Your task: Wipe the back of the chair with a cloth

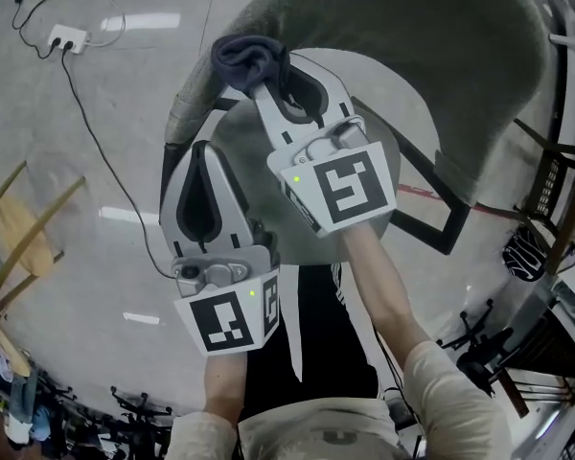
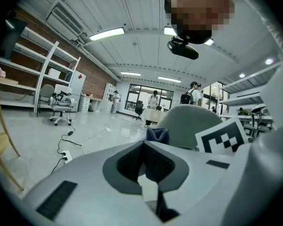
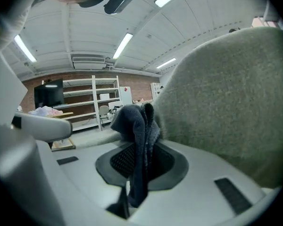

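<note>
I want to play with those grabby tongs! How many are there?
2. The left tongs are shut and empty, low beside the chair. The right tongs are higher, pinching the dark cloth at the chair's edge.

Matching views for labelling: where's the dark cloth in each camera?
Head view: cloth at top, left of centre, on the left edge of the chair back.
Left gripper view: cloth small, centre, just left of the chair back.
Right gripper view: cloth large, centre, against the chair back.
Shared landmark: the grey chair back.
</note>
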A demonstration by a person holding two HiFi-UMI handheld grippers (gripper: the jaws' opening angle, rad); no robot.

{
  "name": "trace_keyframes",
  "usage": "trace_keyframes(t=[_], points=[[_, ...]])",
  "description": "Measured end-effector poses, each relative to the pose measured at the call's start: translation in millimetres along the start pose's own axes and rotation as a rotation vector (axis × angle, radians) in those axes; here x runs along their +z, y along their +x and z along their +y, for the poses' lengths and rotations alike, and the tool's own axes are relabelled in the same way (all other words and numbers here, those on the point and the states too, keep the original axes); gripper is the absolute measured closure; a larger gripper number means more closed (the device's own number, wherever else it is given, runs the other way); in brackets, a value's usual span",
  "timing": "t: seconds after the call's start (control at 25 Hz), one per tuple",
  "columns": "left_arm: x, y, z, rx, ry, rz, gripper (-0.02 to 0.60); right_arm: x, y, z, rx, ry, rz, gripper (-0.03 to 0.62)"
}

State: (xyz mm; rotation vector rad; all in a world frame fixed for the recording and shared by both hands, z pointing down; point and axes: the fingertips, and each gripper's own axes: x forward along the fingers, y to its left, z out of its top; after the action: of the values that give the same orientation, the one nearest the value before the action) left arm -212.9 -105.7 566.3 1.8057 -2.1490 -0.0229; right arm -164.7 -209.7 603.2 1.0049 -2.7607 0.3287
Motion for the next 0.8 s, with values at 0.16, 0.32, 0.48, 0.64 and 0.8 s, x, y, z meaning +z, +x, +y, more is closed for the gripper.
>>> trace_keyframes(t=[0.16, 0.32, 0.48, 0.64, 0.8], points=[[-12.5, 10.7, -15.3, -0.039, 0.026, 0.029, 0.565, 4.1, 1.9, -24.1, -0.066, 0.003, -0.027, 0.537], [-22.2, 20.5, -34.8, -0.096, 0.053, 0.054, 0.565, 1.2, -5.7, -42.8, -0.153, 0.045, -0.039, 0.537], [-22.1, 30.3, -53.2, -0.149, 0.086, 0.052, 0.565, -5.2, -25.3, -93.9, -0.305, 0.122, -0.067, 0.537], [-24.0, 36.7, -69.1, -0.194, 0.106, 0.064, 0.566, -7.8, -57.3, -135.2, -0.467, 0.163, -0.097, 0.536], [-24.7, 40.7, -92.8, -0.258, 0.122, 0.068, 0.566, -11.9, -92.0, -165.8, -0.612, 0.192, -0.113, 0.537]])
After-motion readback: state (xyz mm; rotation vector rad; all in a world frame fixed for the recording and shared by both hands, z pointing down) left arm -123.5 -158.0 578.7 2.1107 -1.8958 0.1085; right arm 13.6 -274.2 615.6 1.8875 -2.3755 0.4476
